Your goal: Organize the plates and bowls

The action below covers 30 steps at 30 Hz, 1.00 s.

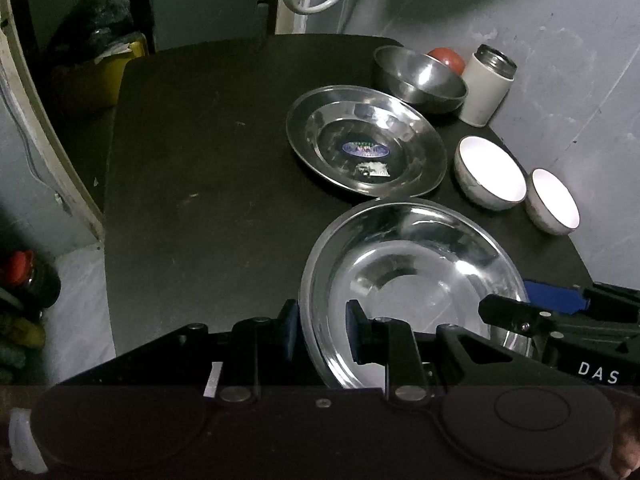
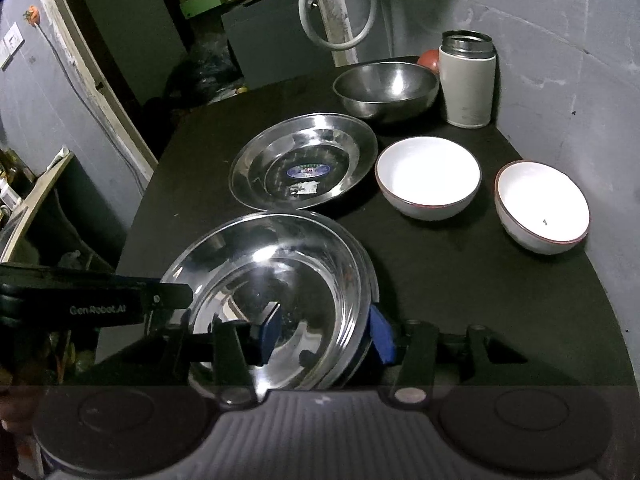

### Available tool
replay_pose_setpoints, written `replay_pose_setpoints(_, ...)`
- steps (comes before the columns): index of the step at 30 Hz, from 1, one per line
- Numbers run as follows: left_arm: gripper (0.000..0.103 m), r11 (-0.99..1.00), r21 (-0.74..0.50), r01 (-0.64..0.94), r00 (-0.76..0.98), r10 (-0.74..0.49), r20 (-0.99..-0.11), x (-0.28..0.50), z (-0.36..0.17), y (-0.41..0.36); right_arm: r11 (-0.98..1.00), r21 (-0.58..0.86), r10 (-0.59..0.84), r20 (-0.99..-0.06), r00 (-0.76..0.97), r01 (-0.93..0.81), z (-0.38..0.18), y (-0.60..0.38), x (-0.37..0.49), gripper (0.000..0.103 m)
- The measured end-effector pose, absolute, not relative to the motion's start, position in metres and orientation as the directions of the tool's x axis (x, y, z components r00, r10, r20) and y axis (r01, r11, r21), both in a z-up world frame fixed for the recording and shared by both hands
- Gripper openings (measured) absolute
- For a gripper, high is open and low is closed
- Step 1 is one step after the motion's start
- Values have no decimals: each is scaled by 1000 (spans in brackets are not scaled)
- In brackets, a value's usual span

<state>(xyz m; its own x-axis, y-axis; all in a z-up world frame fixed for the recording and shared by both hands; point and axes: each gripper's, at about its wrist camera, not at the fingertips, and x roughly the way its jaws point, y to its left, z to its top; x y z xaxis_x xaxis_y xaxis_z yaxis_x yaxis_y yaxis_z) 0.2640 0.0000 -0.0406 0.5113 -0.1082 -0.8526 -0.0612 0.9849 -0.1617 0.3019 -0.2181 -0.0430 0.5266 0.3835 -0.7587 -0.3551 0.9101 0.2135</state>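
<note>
Both the left gripper (image 1: 322, 330) and the right gripper (image 2: 324, 330) pinched opposite rims of the steel plate (image 1: 416, 280), so uneven pulling risked it slipping and clattering onto the stickered plate (image 1: 366, 140).

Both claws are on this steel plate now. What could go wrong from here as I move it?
1. The near steel plate is pinched only at its thin, slick rim by the left claw and right claw; uneven pulling may let it slip.
2. Its far edge sits close to the stickered plate; pushing forward could knock it.
3. Swinging right risks the white bowls.
</note>
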Motion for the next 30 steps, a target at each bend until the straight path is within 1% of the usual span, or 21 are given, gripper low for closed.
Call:
replay_pose_setpoints(11, 27, 984, -169, -50, 508, -121, -853, 265, -43, 5, 916, 183, 361, -762, 538, -356, -45, -214, 299, 58)
replay_pose_setpoints(12, 28, 985, -168, -51, 509, -119, -853, 266, -43, 6, 916, 182, 361, -760, 541, -356, -45, -214, 298, 59)
replay_pose_setpoints(14, 33, 985, -166, -53, 513, -116, -850, 266, -41, 8, 914, 185, 369, -752, 546, -362, -44, -213, 297, 63)
replay_pose_setpoints(17, 42, 985, -163, -56, 529, -109, -842, 265, -37, 13, 913, 180, 369, -746, 555, -365, -41, -212, 296, 68)
replay_pose_setpoints(19, 55, 985, -160, -62, 542, -102, -835, 266, -34, 17, 914, 180, 369, -742, 559, -364, -40, -211, 296, 72)
replay_pose_setpoints(20, 60, 985, -157, -67, 551, -95, -829, 266, -32, 19, 914, 182, 370, -740, 562, -362, -40, -211, 296, 75)
replay_pose_setpoints(21, 70, 986, -154, -72, 559, -88, -825, 266, -30, 22, 915, 184, 371, -737, 565, -360, -39, -210, 296, 77)
replay_pose_setpoints(22, 79, 986, -150, -79, 570, -79, -818, 266, -29, 25, 915, 186, 372, -733, 570, -358, -38, -210, 296, 81)
replay_pose_setpoints(23, 82, 985, -147, -87, 581, -70, -811, 267, -27, 28, 915, 187, 373, -729, 574, -357, -37, -210, 296, 83)
replay_pose_setpoints(25, 92, 984, -143, -107, 595, -51, -802, 268, -24, 34, 916, 191, 376, -720, 584, -353, -35, -209, 298, 87)
replay_pose_setpoints(26, 95, 982, -140, -124, 600, -39, -799, 270, -23, 39, 916, 192, 376, -717, 587, -352, -34, -208, 299, 89)
replay_pose_setpoints(27, 99, 981, -140, -137, 602, -29, -798, 271, -23, 42, 916, 193, 377, -714, 590, -351, -33, -208, 300, 91)
replay_pose_setpoints(30, 101, 974, -151, -170, 607, -17, -794, 278, -23, 53, 917, 200, 380, -702, 602, -346, -32, -205, 305, 99)
